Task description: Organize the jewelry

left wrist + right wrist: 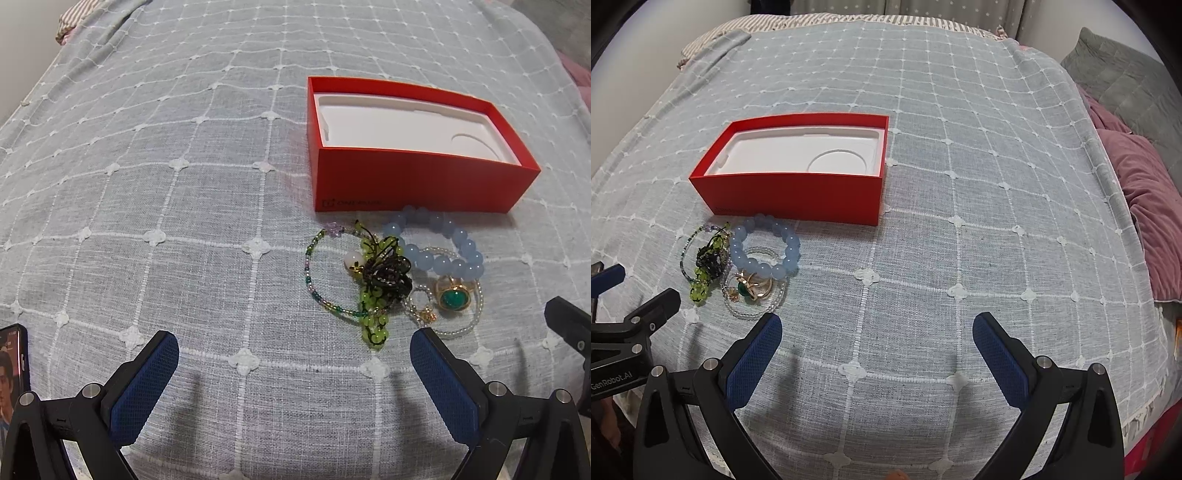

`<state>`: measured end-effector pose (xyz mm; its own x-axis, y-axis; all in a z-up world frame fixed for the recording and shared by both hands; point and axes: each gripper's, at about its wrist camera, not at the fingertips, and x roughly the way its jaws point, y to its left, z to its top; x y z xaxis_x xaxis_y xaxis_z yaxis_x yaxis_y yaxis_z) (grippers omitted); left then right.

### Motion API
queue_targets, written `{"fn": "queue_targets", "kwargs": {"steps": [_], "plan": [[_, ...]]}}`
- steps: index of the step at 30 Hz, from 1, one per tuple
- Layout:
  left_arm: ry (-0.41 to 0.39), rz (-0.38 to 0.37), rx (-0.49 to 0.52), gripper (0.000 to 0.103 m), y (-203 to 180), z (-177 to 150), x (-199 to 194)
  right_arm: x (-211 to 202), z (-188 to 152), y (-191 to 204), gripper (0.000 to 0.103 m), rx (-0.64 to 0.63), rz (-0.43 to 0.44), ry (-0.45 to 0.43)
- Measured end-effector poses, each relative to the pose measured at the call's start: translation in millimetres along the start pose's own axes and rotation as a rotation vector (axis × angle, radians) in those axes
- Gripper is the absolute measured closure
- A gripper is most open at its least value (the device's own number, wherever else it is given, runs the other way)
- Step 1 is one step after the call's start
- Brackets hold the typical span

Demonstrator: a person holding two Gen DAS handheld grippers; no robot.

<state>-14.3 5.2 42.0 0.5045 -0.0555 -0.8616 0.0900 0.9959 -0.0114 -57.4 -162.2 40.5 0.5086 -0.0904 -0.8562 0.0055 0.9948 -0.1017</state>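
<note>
An open red box [417, 181] [798, 195] with a white moulded insert lies on the bed. Just in front of it sits a heap of jewelry: a blue bead bracelet [439, 243] [764, 251], a green bead strand [373, 306] [700, 286] tangled with a black hair clip [388, 277], a thin multicolour bead bracelet [314, 273], a gold ring with a green stone [453, 297] [750, 288], and a clear bead bracelet [461, 325] [753, 312]. My left gripper [295, 350] is open, just short of the heap. My right gripper [877, 328] is open, to the heap's right.
A grey bedspread [960, 184] with a white grid pattern covers the bed. A phone [13, 365] lies at the left edge. Purple and grey bedding [1145, 199] is piled on the right. Striped fabric [74, 18] lies at the far end.
</note>
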Motion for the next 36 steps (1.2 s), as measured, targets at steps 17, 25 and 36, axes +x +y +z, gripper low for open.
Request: {"fn": "queue_targets", "kwargs": {"steps": [17,25,36], "plan": [[0.045,-0.053,0.124,0.013,-2.3,28.2,-8.7,-13.4,22.4,-0.2,0.000,-0.032,0.057,0.042],[0.055,-0.160,-0.009,0.024,20.6,49.5,6.3,-0.3,36.7,2.8,0.000,-0.035,0.122,0.081],[0.119,-0.212,-0.105,0.072,24.3,48.2,48.3,20.7,47.2,-1.3,0.012,0.024,0.226,0.086]]}}
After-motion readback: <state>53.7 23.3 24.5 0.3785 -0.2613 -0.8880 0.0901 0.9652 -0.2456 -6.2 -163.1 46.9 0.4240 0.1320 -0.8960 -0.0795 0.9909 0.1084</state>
